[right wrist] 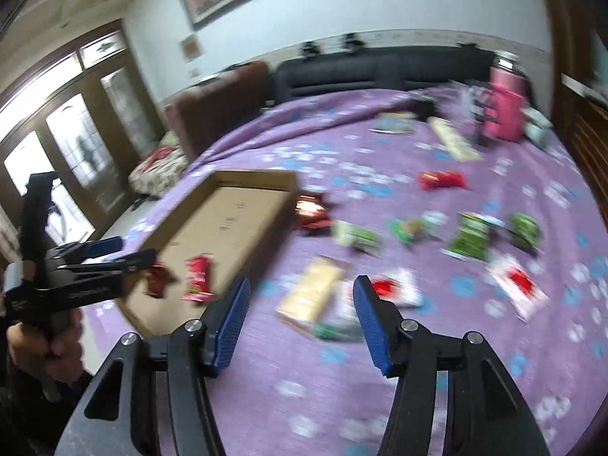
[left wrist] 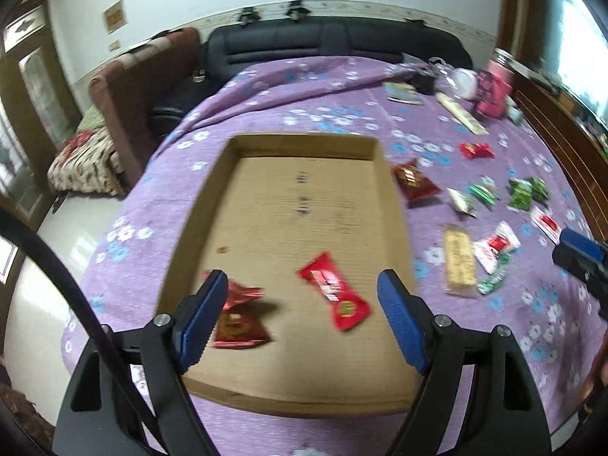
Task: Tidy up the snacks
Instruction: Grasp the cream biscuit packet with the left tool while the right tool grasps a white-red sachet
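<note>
No text can be read in either view. The cardboard tray [left wrist: 304,205] carries a few dark printed marks on its floor, too smeared to make out. The bright red snack packet [left wrist: 334,292] lying in the tray has a white band of print across its middle, blurred beyond reading. The dark red packet [left wrist: 237,317] beside it shows gold print, also illegible. The snack wrappers on the purple cloth [right wrist: 342,361] bear printing, yet motion blur hides every letter. A yellow plaque [left wrist: 115,18] on the wall is too small to read.
</note>
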`<state>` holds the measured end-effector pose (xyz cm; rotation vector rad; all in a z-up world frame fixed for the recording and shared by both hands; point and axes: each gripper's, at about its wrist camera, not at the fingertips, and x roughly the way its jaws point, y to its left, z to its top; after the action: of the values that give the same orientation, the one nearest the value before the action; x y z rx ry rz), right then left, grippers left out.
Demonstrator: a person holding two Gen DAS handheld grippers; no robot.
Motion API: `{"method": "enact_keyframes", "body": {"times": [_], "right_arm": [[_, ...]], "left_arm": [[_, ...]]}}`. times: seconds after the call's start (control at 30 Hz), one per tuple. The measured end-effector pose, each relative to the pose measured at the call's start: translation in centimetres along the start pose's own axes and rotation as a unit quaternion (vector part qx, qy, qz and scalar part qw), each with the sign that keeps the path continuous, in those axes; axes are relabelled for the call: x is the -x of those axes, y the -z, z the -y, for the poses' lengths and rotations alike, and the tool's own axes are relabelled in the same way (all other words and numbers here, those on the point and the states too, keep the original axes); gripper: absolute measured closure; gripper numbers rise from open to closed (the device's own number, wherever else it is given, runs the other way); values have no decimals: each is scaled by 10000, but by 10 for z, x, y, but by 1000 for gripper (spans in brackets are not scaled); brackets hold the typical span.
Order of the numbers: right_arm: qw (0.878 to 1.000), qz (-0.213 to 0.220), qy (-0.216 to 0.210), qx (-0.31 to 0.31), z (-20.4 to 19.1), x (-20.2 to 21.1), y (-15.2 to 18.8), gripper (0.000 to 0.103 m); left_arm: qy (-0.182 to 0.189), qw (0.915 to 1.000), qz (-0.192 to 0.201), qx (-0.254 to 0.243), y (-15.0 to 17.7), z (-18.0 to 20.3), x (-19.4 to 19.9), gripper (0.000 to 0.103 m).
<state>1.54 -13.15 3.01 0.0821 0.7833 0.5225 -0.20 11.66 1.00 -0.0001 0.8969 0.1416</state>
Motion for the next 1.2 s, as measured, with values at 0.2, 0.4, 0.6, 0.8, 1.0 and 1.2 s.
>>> {"method": "enact_keyframes", "body": {"times": [0.2, 0.4, 0.6, 0.8, 1.0, 1.2], "right_arm": [[9987, -27, 233, -448, 45, 13, 14, 47], [9980, -31, 273, -575, 58, 15, 21, 46], [9979, -83, 232, -597, 64, 13, 24, 46], [9973, -128, 276, -669, 74, 9, 26, 46], [9963, -164, 469, -707, 92, 11, 26, 46], [9960, -300, 677, -505, 114, 9, 18, 46]], "left_arm": [[131, 9995, -30, -302, -2, 35, -2, 21], [243, 9984, -100, -503, -1, 56, -5, 21], [441, 9964, -249, -681, 0, 78, -14, 20], [584, 9946, -417, -751, -2, 96, -27, 20], [744, 9922, -621, -790, -4, 112, -44, 20], [853, 9900, -753, -838, -7, 123, -52, 20]]}}
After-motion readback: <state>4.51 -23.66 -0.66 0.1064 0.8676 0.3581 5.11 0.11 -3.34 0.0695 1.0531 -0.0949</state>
